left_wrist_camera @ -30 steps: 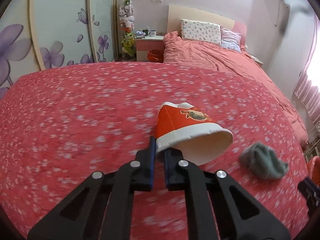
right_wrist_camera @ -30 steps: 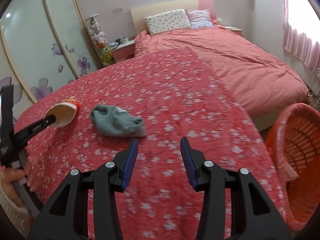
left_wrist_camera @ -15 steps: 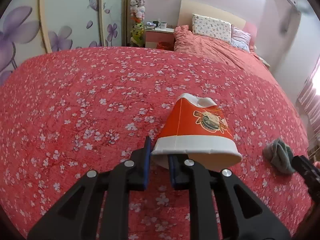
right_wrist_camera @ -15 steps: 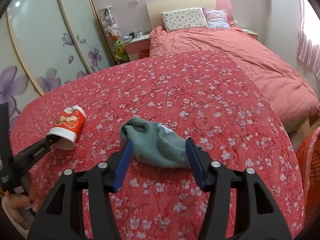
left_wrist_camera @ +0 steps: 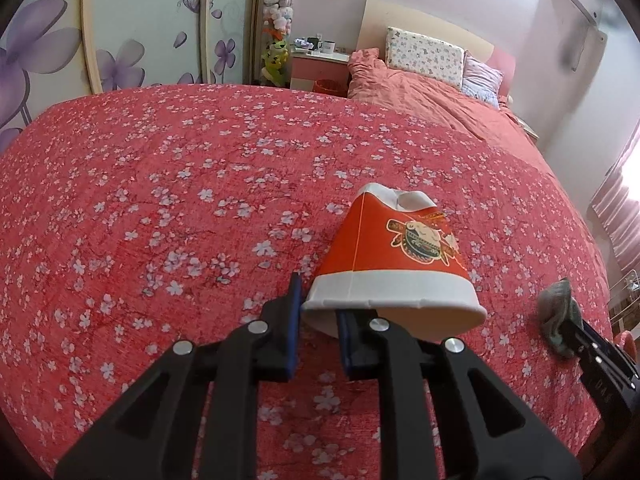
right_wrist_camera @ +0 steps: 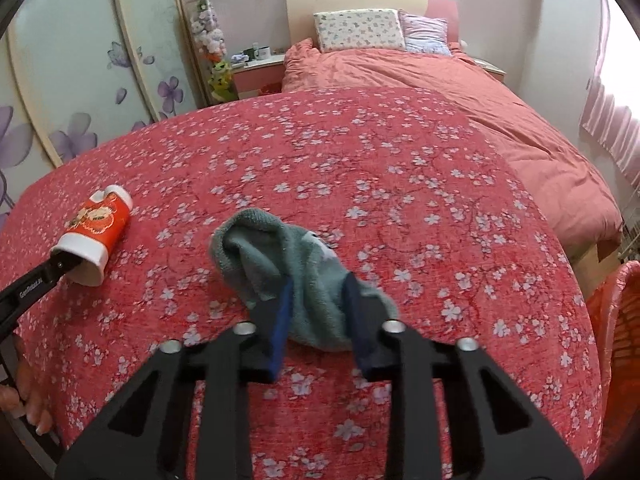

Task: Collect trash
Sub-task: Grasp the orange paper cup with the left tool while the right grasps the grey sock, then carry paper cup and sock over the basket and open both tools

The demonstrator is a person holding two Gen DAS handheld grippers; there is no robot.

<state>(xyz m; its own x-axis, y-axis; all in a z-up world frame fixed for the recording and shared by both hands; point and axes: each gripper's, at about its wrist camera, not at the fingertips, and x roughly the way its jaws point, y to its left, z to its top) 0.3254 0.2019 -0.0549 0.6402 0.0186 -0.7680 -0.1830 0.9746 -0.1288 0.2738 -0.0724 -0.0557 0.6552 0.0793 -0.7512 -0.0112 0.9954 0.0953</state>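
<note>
An orange paper cup (left_wrist_camera: 394, 264) with a white rim lies on its side on the red flowered tablecloth (left_wrist_camera: 160, 184). My left gripper (left_wrist_camera: 318, 300) is shut on the cup's rim, one finger inside the mouth and one outside. The cup also shows at the left of the right wrist view (right_wrist_camera: 98, 234). A crumpled grey-green cloth (right_wrist_camera: 288, 276) lies mid-table. My right gripper (right_wrist_camera: 318, 292) has its jaws closed in on the cloth's near part. The cloth also shows at the right edge of the left wrist view (left_wrist_camera: 558, 318).
An orange plastic basket (right_wrist_camera: 618, 344) stands off the table's right edge. A bed with a pink cover (right_wrist_camera: 460, 92) lies behind the table. A wardrobe with purple flower doors (left_wrist_camera: 120, 28) and a nightstand (left_wrist_camera: 320, 68) stand at the back left.
My right gripper moved forward to the cloth and closed its jaws on it. My left gripper kept its hold on the cup's rim and shifted slightly.
</note>
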